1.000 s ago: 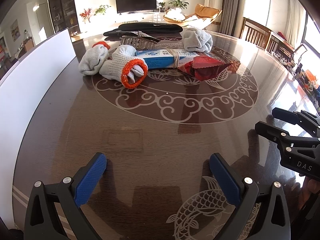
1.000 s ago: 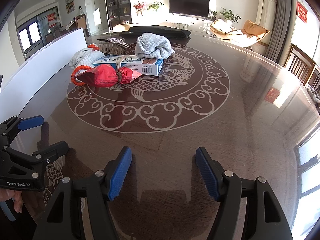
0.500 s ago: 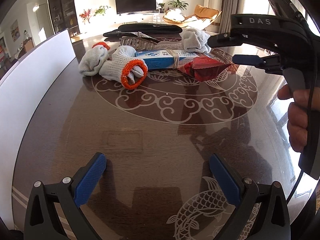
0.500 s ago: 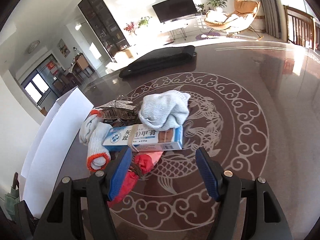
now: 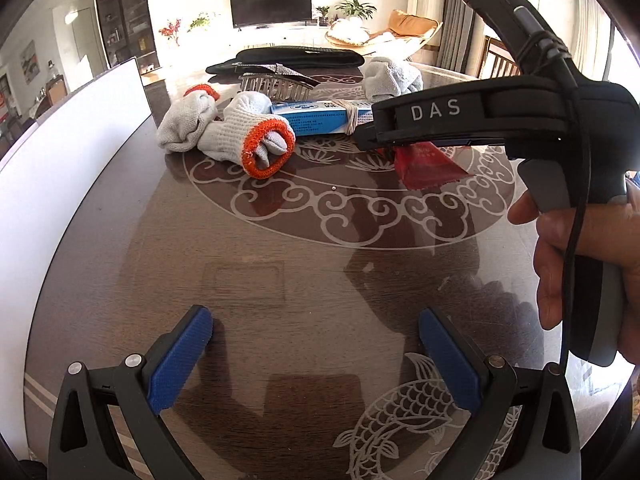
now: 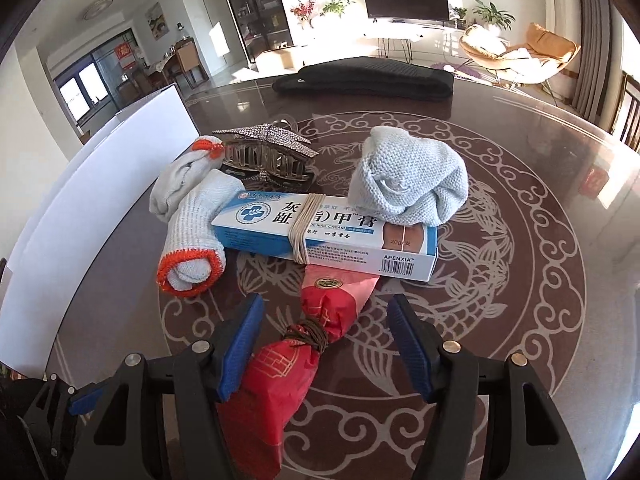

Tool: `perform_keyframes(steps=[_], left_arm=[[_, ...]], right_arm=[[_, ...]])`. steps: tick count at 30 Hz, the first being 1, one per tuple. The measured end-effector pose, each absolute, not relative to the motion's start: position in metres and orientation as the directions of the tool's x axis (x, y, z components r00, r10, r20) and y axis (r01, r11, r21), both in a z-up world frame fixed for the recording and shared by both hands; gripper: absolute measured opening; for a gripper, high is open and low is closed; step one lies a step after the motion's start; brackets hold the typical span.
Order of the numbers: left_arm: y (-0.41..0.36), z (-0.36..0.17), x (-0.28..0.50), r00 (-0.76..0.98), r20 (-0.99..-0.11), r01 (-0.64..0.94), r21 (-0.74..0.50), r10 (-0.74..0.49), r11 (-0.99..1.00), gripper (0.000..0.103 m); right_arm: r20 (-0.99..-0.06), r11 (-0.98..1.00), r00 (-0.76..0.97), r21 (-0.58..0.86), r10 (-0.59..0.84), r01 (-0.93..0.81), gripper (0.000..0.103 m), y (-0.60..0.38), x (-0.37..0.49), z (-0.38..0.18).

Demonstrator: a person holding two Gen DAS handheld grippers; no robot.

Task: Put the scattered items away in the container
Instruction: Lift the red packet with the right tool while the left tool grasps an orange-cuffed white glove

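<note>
Starting at the far left of the counter (image 6: 540, 360), a white container (image 6: 92, 200) stands with its tall wall well to the left of the blue-and-white cream box (image 6: 320, 236), which I take as my landmark. Just left of that box lie two rolled grey work gloves with orange cuffs (image 6: 192, 248), the nearer roll touching the box's left end. Behind the box sits a rhinestone hair claw (image 6: 264, 152), and farther back a long black case (image 6: 368, 80) lies across the counter. A rubber band wraps the box's middle. Against the box's near edge lies a red wrapped packet (image 6: 304, 344), tied at its waist with brown cord, its pink end tucked under the box. My right gripper (image 6: 324, 348) straddles this packet: the blue pads are closing, the packet is between them, and there is a gap on both sides, so they are not pressing it. On the box's right end rests a balled pale grey sock (image 6: 408, 180). My left gripper (image 5: 316, 360) hangs well in front of the box over bare counter, fingers spread wide with nothing between them. From its camera I see my right hand (image 5: 580, 264) on the handle at the right edge.
</note>
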State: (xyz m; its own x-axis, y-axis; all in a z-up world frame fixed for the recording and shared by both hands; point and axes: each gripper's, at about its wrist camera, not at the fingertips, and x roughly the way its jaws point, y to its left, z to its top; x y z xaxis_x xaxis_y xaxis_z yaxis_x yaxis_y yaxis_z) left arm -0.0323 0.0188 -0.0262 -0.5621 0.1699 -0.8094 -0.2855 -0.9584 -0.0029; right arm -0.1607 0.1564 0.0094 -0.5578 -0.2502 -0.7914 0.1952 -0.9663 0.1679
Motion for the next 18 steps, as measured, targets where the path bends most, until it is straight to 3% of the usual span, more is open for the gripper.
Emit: perform_keyframes(steps=[3,8,12,18], left_arm=[[0.019,-0.026,-0.033,-0.561,-0.810,-0.286,-0.003,0.169,-0.958,0.103],[0.014,-0.024,-0.037,-0.530,-0.831,-0.277,-0.022,0.172,-0.961,0.103],[-0.010,-0.010,-0.068,-0.528,-0.798,-0.192,-0.221,0.290,-0.956,0.103],[0.001,-0.014,-0.150,-0.492,-0.828,-0.128,-0.237,0.269,-0.963,0.103]], right_arm=[[-0.797,-0.971,-0.570,0.082,-0.199,0.225,0.027,0.155,-0.154,0.006],[-0.796,-0.967,-0.589,-0.019,-0.139,0.255,0.026,0.177,-0.123,0.005],[-0.779,-0.977,-0.612,0.002,-0.136,0.215,0.026,0.205,-0.099,0.004],[-0.779,-0.978,-0.616,-0.016,-0.117,0.206,0.026,0.204,-0.094,0.006]])
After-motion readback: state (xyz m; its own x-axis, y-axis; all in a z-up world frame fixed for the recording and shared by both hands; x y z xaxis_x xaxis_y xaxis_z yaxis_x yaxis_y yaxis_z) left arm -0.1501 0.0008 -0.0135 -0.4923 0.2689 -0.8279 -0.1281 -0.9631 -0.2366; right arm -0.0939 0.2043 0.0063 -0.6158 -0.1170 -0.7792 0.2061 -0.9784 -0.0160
